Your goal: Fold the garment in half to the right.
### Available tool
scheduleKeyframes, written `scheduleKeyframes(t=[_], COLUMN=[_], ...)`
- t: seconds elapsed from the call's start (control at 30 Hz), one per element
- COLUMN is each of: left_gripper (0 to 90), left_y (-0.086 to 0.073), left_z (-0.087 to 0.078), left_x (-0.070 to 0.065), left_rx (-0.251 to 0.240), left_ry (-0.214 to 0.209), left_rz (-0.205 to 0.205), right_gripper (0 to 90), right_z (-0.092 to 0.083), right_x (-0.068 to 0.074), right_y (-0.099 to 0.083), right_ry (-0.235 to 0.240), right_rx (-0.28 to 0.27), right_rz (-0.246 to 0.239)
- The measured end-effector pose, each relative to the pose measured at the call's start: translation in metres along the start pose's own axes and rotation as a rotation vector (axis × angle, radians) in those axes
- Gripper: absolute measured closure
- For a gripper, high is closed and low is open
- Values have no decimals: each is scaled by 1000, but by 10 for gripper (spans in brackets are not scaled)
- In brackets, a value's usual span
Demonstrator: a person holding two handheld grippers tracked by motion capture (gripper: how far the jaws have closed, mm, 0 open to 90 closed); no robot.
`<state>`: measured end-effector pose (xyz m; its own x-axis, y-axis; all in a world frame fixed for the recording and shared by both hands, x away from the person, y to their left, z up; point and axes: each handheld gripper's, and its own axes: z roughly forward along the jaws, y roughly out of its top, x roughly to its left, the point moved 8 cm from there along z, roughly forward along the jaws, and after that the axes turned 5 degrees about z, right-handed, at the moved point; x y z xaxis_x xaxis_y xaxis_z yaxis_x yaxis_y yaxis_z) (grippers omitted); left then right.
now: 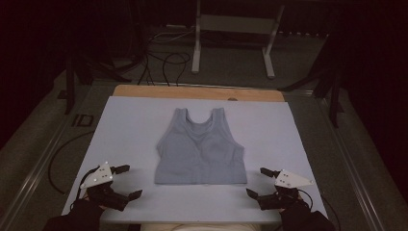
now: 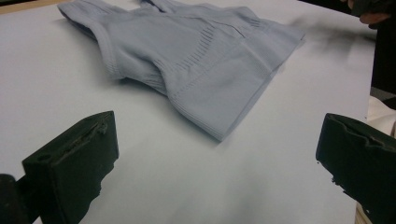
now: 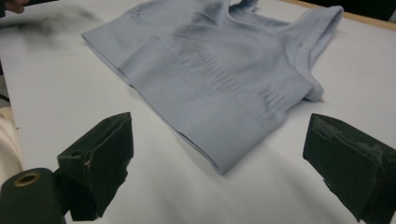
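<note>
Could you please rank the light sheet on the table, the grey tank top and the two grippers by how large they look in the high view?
1. light sheet, largest.
2. grey tank top.
3. left gripper and right gripper: they look about alike, both open, so I would not rank one above the other.

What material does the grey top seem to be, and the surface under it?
The top looks like a stretchy knit fabric, matte: ribbed bands and a stitched hem show in both gripper views. The sheet under it seems a smooth, matte pale board or mat; which one is unclear.
</note>
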<state>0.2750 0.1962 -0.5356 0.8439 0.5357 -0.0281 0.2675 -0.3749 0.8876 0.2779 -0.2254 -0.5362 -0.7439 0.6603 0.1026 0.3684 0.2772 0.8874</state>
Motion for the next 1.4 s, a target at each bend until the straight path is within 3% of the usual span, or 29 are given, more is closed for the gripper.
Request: scheduleKeyframes(t=[0.5, 0.73, 1.17, 1.4], left_gripper=[1, 1, 1, 1], left_y=[18, 33, 62, 72], left_z=[-7, -9, -4, -1], left_x=[-6, -8, -9, -9], left_rx=[-3, 15, 17, 34], left_ry=[-16, -14, -45, -48], left_rz=[33, 60, 78, 89], right_gripper=[85, 84, 85, 85], right_z=[-1, -4, 6, 19], right_x=[7, 11, 1, -4], right_y=[12, 41, 128, 152], right_ry=[19, 42, 50, 60], right_rx=[8, -29, -122, -126], right_rz=[10, -17, -100, -120])
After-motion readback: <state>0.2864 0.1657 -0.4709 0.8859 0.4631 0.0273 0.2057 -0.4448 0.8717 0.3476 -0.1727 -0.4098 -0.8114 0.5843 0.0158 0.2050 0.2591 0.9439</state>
